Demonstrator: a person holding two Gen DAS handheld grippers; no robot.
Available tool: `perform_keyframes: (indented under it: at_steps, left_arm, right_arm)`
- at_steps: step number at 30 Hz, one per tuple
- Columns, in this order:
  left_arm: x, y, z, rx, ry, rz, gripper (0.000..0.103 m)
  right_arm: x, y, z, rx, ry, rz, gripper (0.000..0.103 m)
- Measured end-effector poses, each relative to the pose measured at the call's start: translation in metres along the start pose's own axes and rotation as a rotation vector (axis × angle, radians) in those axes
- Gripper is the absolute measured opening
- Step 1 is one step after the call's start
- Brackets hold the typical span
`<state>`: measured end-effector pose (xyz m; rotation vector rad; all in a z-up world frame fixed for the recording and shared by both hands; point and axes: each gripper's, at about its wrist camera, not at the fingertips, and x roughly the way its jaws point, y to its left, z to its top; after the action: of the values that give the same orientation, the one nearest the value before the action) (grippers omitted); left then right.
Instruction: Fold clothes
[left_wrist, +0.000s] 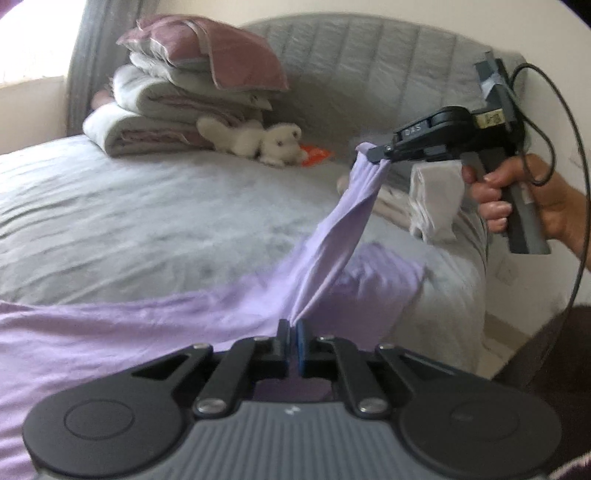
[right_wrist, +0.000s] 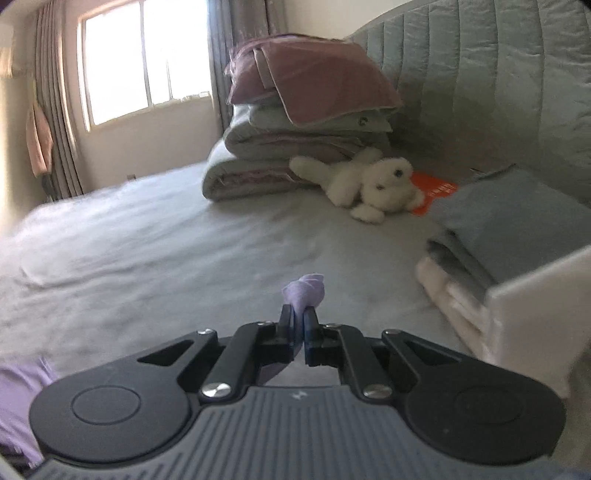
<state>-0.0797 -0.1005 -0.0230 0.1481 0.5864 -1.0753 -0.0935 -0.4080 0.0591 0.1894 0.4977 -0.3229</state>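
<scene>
Lilac garment (left_wrist: 129, 332), thin soft fabric, lay partly spread on grey bed (left_wrist: 147, 221) w/ one edge lifted clear. Left gripper (left_wrist: 294, 326) was clamped on a bunched fold near the camera; right gripper (left_wrist: 373, 154) pinched the far end, a small tuft (right_wrist: 304, 290) poking past its fingers. Betw. the two the cloth hung as a twisted, creased strip, rest trailing wrinkled over the bed's near side. Stacked quilts (right_wrist: 295, 147) & white plush toy (right_wrist: 369, 184) sat by headboard.
</scene>
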Motion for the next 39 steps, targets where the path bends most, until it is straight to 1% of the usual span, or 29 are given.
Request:
perform_keyframes:
  at_steps: [3,8,13,16,17,18,19,22,24,25,26,28,29,30,35,38,39]
  left_arm:
    - [0.005,-0.004,-0.005,0.033,0.052,-0.002,0.003]
    - [0.012,-0.009,-0.014,0.072,0.132,0.004,0.003]
    - [0.004,-0.008,-0.013,0.071,0.126,-0.002,0.005]
    - [-0.004,-0.005,-0.011,0.067,0.108,0.001,0.018]
    - [-0.006,-0.003,-0.010,0.064,0.103,0.007,0.025]
    - [-0.007,-0.001,-0.009,0.059,0.099,0.016,0.029]
    - [-0.007,0.002,-0.008,0.052,0.095,0.024,0.030]
    - [-0.009,0.013,-0.005,0.009,0.089,0.045,0.030]
    - [-0.010,0.020,-0.002,-0.020,0.079,0.063,0.031]
    - [-0.012,0.024,-0.001,-0.028,0.073,0.076,0.033]
    - [-0.013,0.028,0.001,-0.035,0.065,0.089,0.036]
    - [-0.017,0.038,0.003,-0.060,0.046,0.128,0.042]
    - [-0.019,0.045,0.004,-0.081,0.040,0.158,0.046]
    - [-0.021,0.053,0.005,-0.102,0.035,0.190,0.048]
    - [-0.029,0.096,0.004,-0.188,0.035,0.401,0.053]
    - [-0.032,0.120,0.004,-0.227,0.048,0.504,0.053]
    - [-0.034,0.128,0.005,-0.236,0.052,0.533,0.053]
  right_arm:
    - [-0.005,-0.010,-0.021,-0.006,0.048,-0.042,0.007]
    - [0.001,-0.028,-0.057,-0.016,0.166,-0.108,0.007]
    - [0.012,-0.042,-0.078,-0.023,0.256,-0.175,0.007]
    - [0.010,-0.050,-0.081,-0.011,0.263,-0.237,0.010]
    - [0.008,-0.051,-0.079,0.000,0.252,-0.228,0.014]
    - [0.006,-0.053,-0.078,0.013,0.240,-0.217,0.015]
    - [0.004,-0.054,-0.076,0.025,0.228,-0.206,0.015]
    - [0.005,-0.050,-0.068,0.031,0.201,-0.136,0.016]
    - [0.010,-0.042,-0.066,0.000,0.204,-0.099,0.024]
    - [0.012,-0.038,-0.065,-0.016,0.206,-0.080,0.026]
    - [0.015,-0.033,-0.066,-0.038,0.214,-0.063,0.028]
    - [0.023,-0.025,-0.069,-0.085,0.233,-0.040,0.029]
    - [0.026,-0.022,-0.070,-0.101,0.235,-0.037,0.029]
    - [0.028,-0.019,-0.072,-0.115,0.233,-0.031,0.029]
    - [0.035,-0.017,-0.081,-0.129,0.237,0.025,0.029]
    - [0.031,-0.013,-0.077,-0.173,0.218,0.086,0.029]
    - [0.030,-0.012,-0.074,-0.184,0.221,0.121,0.029]
